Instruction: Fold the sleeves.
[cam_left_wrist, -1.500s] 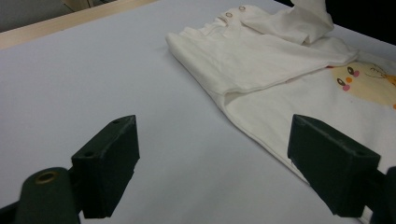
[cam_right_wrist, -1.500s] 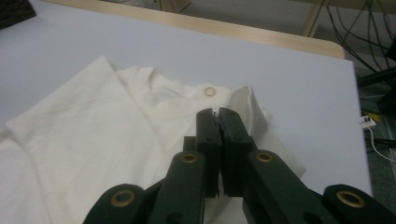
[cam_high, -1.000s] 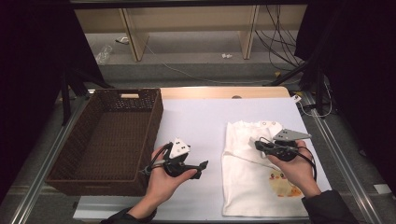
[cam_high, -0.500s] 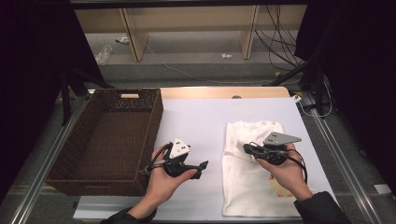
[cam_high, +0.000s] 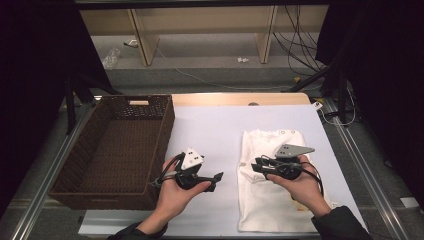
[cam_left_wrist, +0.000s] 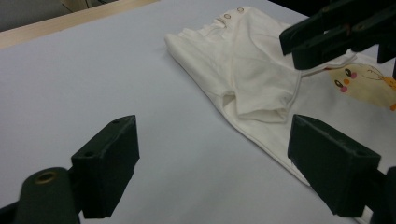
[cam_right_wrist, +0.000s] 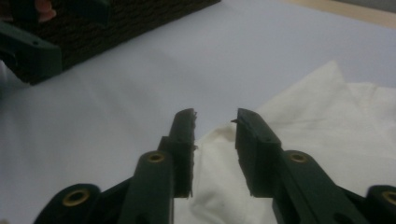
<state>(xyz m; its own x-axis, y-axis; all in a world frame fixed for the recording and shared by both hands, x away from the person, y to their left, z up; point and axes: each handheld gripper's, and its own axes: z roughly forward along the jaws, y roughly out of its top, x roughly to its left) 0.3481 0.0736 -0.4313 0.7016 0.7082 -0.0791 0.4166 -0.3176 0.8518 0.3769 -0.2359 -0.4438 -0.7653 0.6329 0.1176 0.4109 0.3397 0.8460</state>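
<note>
White table (cam_high: 220, 125), folded shirt (cam_high: 270, 200) right of the basket (cam_high: 115, 150). Right tongs (cam_high: 256, 166) part open over the shirt's left edge; left tongs (cam_high: 217, 179) wide open, between basket and shirt. Risk: a shallow pinch catches one layer, and the fold opens.

right gripper (cam_high: 256, 166) over white shirt (cam_high: 270, 200) | left gripper (cam_high: 216, 181) beside basket (cam_high: 90, 165)

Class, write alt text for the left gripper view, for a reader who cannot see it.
A folded white garment with a yellow cartoon print lies on a pale table, seen between the left tool's two wide-open black jaws. The right tool hangs over the garment at upper right.
</note>
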